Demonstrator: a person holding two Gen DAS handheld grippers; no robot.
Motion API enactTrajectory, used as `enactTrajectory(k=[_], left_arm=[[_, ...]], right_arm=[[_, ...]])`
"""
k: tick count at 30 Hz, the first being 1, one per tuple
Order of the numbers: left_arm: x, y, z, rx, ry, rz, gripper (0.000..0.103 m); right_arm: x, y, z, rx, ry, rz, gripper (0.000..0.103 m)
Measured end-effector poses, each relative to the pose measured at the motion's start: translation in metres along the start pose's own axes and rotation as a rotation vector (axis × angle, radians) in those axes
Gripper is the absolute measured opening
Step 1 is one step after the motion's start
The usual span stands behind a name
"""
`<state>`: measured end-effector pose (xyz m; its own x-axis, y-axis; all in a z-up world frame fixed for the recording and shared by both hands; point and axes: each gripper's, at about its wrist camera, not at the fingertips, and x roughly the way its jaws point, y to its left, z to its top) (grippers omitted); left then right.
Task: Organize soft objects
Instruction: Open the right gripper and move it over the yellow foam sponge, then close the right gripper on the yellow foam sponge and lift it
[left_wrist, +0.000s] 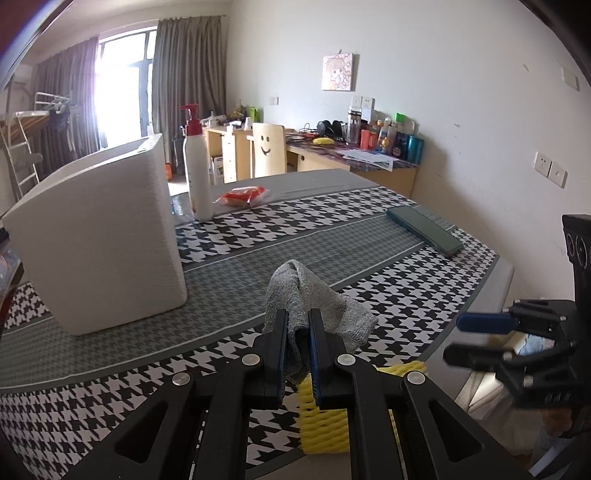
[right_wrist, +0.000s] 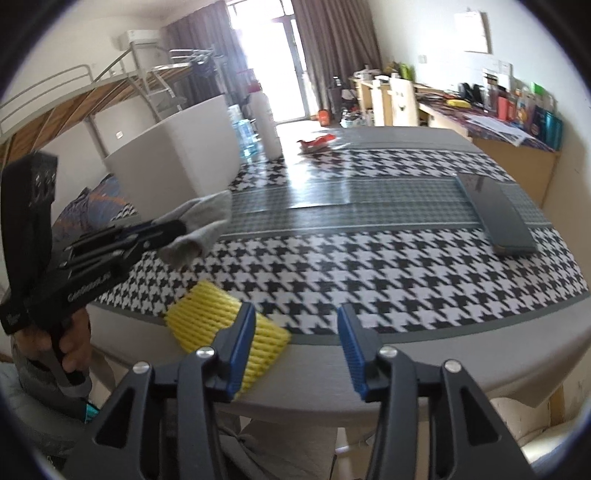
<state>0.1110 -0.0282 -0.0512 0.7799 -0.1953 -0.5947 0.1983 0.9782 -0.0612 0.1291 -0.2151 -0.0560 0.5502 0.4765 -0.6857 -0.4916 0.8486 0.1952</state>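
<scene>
Grey sock (left_wrist: 314, 302) hangs pinched in the left gripper (left_wrist: 298, 350) above the table's (right_wrist: 424, 354) near edge, short of the white bin (left_wrist: 99, 240), while the right gripper (right_wrist: 297, 354) waits wide apart beside yellow foam (right_wrist: 225, 325) not yet collected.

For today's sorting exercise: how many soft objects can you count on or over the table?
2. The grey sock hangs pinched in the left gripper above the table. The yellow foam net lies at the table's near edge. Others may be hidden inside the white bin.

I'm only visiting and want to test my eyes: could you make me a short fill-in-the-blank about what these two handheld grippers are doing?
1. The left gripper is shut on a ____ knitted sock.
2. The right gripper stands ____, holding nothing.
3. The ribbed foam roll at the table's near edge is ____.
4. The tall pump bottle has a ____ cap.

Missing words: grey; open; yellow; red
</scene>
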Motion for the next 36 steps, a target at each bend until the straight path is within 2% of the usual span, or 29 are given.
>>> enactTrajectory(k=[7,18,24,36], left_arm=[[-0.005,0.006,-0.003,-0.015,-0.007,0.013,0.011],[-0.017,0.017,-0.006,-0.039,-0.024,0.036,0.011],[-0.022,0.024,-0.008,-0.056,-0.032,0.045,0.011],[-0.03,0.037,-0.014,-0.081,-0.035,0.059,0.011]], right_arm=[[0.009,0.023,-0.004,-0.098,0.031,0.03,0.051],[0.025,0.036,-0.009,-0.146,0.083,0.047,0.051],[0.031,0.044,-0.01,-0.183,0.09,0.054,0.062],[0.048,0.062,-0.017,-0.283,0.143,0.0,0.064]])
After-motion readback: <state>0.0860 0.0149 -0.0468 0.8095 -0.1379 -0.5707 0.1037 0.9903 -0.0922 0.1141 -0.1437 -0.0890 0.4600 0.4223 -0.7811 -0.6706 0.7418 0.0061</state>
